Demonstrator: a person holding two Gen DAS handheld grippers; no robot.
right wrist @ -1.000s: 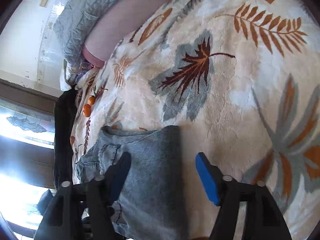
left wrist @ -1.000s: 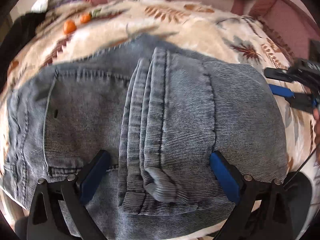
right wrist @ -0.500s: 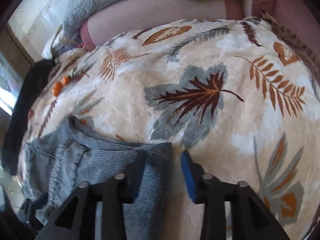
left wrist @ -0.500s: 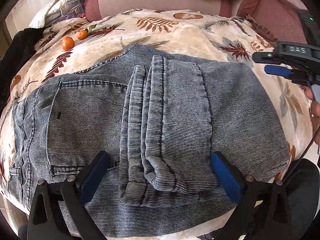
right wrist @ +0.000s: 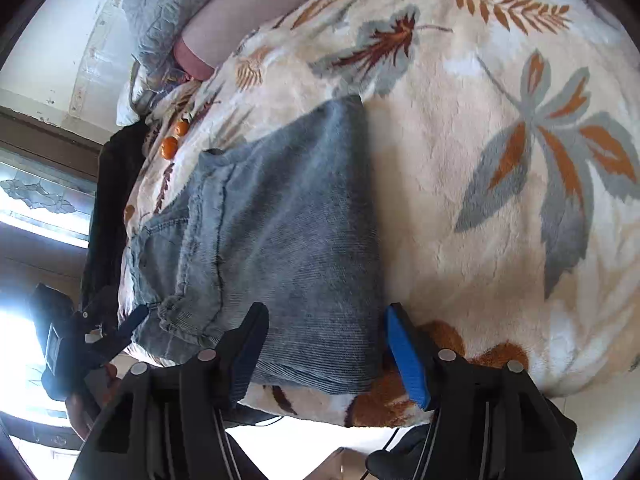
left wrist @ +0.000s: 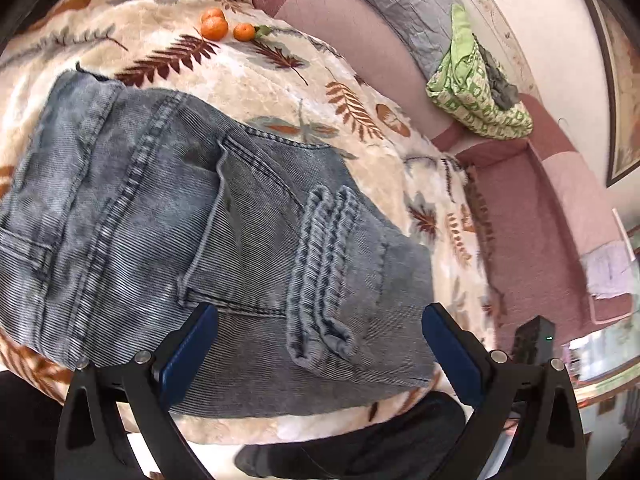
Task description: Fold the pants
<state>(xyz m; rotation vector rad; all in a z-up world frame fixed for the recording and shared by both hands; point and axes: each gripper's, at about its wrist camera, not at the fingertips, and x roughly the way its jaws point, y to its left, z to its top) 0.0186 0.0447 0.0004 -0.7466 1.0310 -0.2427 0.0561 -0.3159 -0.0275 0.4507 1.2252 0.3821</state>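
L gripper [left wrist: 320, 346] spread wide, holding nothing, above near edge of pants [left wrist: 224, 232]. R gripper [right wrist: 326, 346] also spread, empty, straddling the pants' folded edge at 6 o'clock. Pants lie folded flat on leaf-print blanket [right wrist: 480, 160]. 3 oranges [left wrist: 224, 28] at 11 o'clock beyond, green cloth [left wrist: 476, 88] at 2 o'clock, far

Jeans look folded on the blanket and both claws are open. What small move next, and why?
Probably lower the right claw onto the folded edge of the jeans beneath it and grip there, for one more fold. Both it and the left claw hang open, holding nothing, and the hems already lie on top.
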